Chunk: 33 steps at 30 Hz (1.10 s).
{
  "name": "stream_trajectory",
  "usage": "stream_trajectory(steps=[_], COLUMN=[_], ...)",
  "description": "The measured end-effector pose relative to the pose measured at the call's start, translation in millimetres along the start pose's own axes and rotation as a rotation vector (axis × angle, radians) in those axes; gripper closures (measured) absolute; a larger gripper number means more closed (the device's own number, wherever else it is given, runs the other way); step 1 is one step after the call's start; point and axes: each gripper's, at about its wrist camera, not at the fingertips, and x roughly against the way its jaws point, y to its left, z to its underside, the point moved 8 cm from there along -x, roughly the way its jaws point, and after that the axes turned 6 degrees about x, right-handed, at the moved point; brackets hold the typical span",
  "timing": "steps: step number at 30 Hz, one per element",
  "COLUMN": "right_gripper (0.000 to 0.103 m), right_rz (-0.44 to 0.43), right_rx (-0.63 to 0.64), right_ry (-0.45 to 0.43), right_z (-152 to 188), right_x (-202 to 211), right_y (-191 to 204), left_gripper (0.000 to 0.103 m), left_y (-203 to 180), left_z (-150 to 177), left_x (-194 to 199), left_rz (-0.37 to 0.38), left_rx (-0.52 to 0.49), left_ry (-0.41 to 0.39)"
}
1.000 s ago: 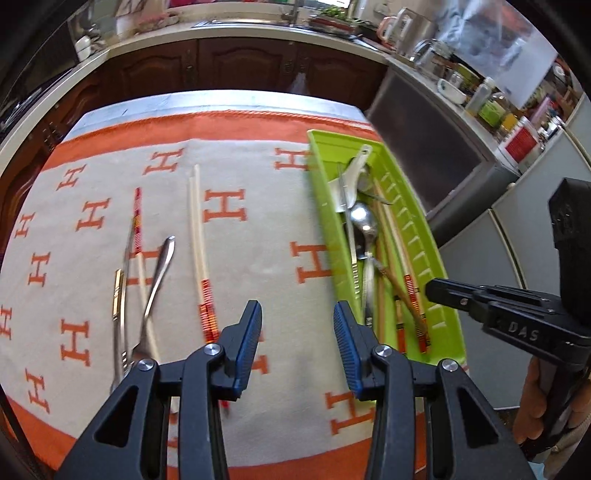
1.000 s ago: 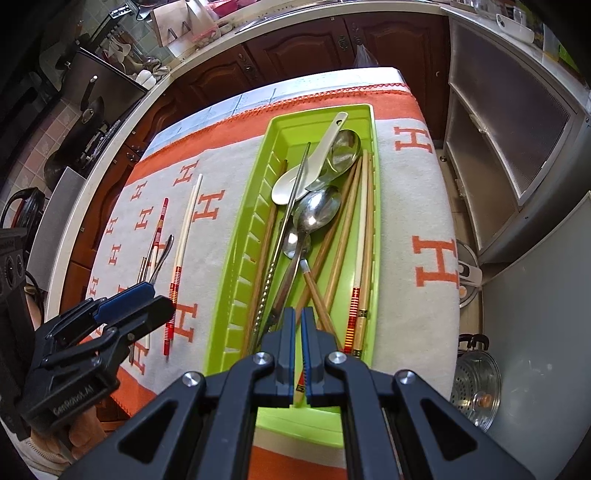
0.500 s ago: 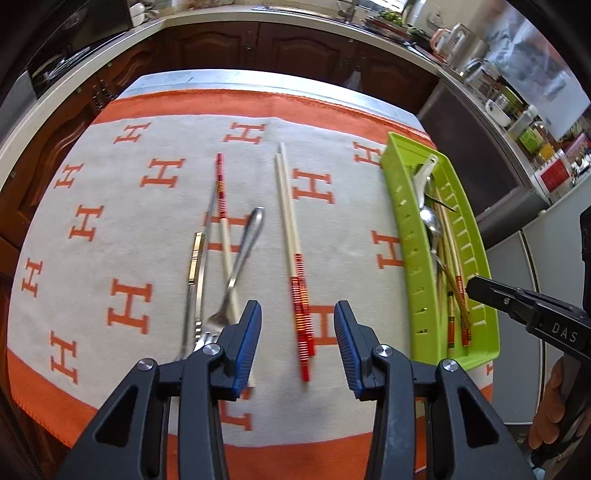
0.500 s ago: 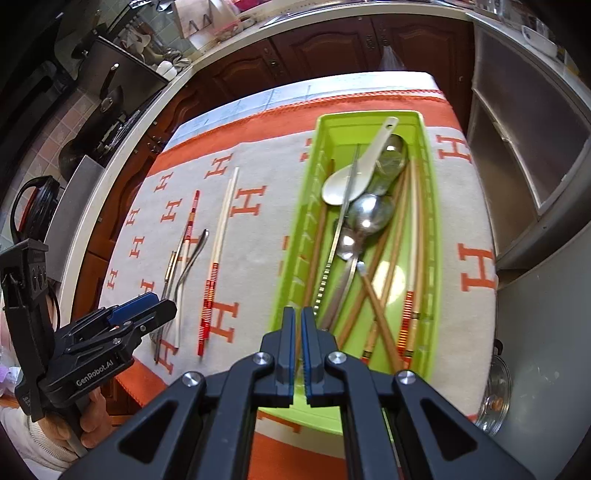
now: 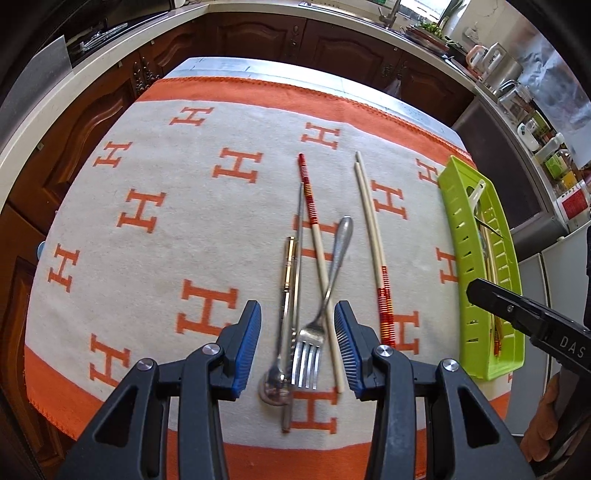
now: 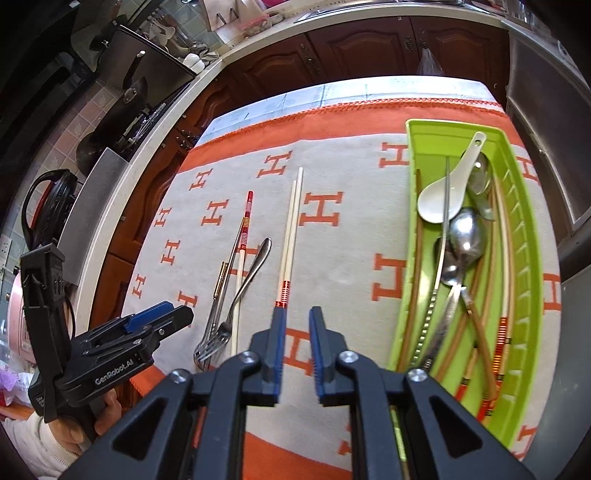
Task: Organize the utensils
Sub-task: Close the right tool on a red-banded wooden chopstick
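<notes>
My left gripper (image 5: 298, 347) is open and hovers over a steel fork (image 5: 309, 350), whose tines lie between the blue pads without touching them. A slim gold-banded metal utensil (image 5: 289, 295) and a single red-ended chopstick (image 5: 320, 254) cross under the fork. To the right lies a pair of cream chopsticks (image 5: 371, 229) with red ends. My right gripper (image 6: 297, 341) is opening over bare cloth, nothing between its jaws, just short of that pair of chopsticks (image 6: 290, 240). The green tray (image 6: 526, 236) holds a white ceramic spoon (image 6: 437, 197), metal spoons (image 6: 466, 236) and several chopsticks.
An orange-and-grey cloth (image 5: 166, 229) patterned with H shapes covers the table. The green tray (image 5: 460, 258) sits at its right edge. Dark wooden cabinets (image 5: 258, 33) and a crowded counter (image 5: 517, 85) surround the table. A hand (image 6: 74, 424) holds the left gripper (image 6: 159, 319).
My left gripper has swung left from beside the tray to above the fork. My right gripper has moved left off the tray toward the chopstick pair, and its jaws have parted.
</notes>
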Motion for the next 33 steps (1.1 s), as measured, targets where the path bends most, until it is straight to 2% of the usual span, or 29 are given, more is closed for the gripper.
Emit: stream_trajectory(steps=[3, 8, 18, 24, 33], right_gripper=[0.082, 0.082, 0.082, 0.083, 0.083], right_rz=[0.010, 0.042, 0.130, 0.167, 0.157], right_rx=[-0.016, -0.020, 0.018, 0.027, -0.039], right_ry=[0.002, 0.020, 0.043, 0.022, 0.001], right_z=[0.5, 3.3, 6.4, 3.5, 0.1], right_x=[-14.5, -41.2, -74.5, -77.5, -73.8], right_y=[4.1, 7.7, 12.0, 11.0, -2.7], left_gripper=[0.063, 0.052, 0.052, 0.052, 0.052], left_y=[6.8, 15.0, 18.3, 18.7, 19.2], left_z=[-2.3, -10.4, -24.7, -28.1, -32.1], left_x=[-4.5, -12.9, -29.3, -34.2, -40.0], left_rz=[0.004, 0.004, 0.017, 0.025, 0.032], left_rx=[0.001, -0.006, -0.048, -0.063, -0.071], left_ry=[0.013, 0.018, 0.046, 0.058, 0.071])
